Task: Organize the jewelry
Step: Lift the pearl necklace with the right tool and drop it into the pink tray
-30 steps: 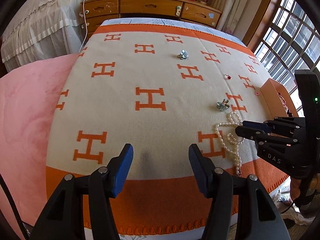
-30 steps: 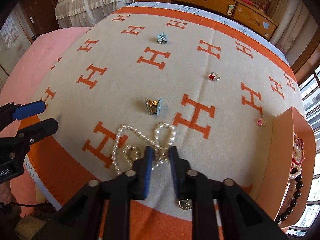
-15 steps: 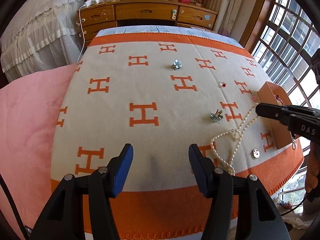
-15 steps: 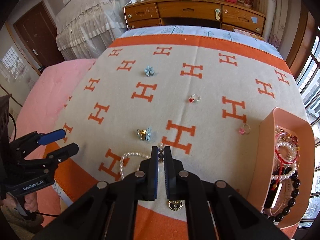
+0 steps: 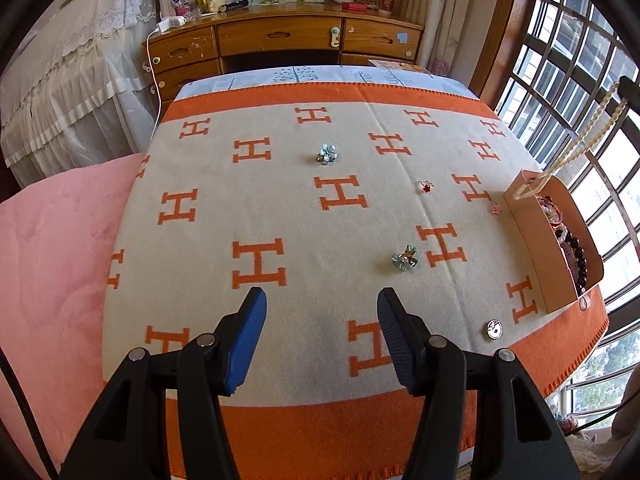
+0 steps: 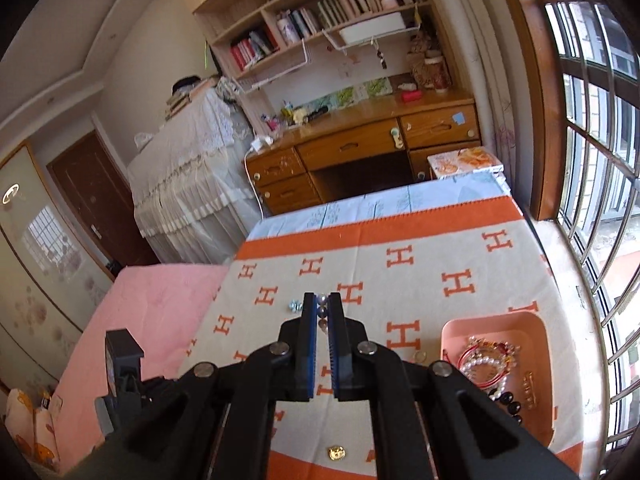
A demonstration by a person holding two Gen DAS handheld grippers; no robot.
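Observation:
In the right wrist view my right gripper (image 6: 323,300) is shut on a pearl necklace (image 6: 322,313), a few beads showing between the pads. The left wrist view shows the pearl necklace (image 5: 576,148) hanging in the air at the far right, its lower loop over the far end of the pink box (image 5: 536,248). That pink box (image 6: 496,322) holds several bracelets. My left gripper (image 5: 322,304) hovers open over the H-patterned blanket (image 5: 280,208), holding nothing. On the blanket lie a blue flower brooch (image 5: 328,153), a butterfly brooch (image 5: 405,258), a red ring (image 5: 426,187), a pink ring (image 5: 495,207) and a round charm (image 5: 494,329).
A pink quilt (image 5: 52,264) covers the bed's left side. A wooden desk (image 5: 280,36) stands beyond the far end, and a barred window (image 5: 580,92) runs along the right. The blanket's orange border (image 5: 320,432) marks the near edge.
My right gripper closed on the pearl necklace and lifted it off the blanket, up and right, until it hangs over the pink box. My left gripper drew back and rose a little, still open.

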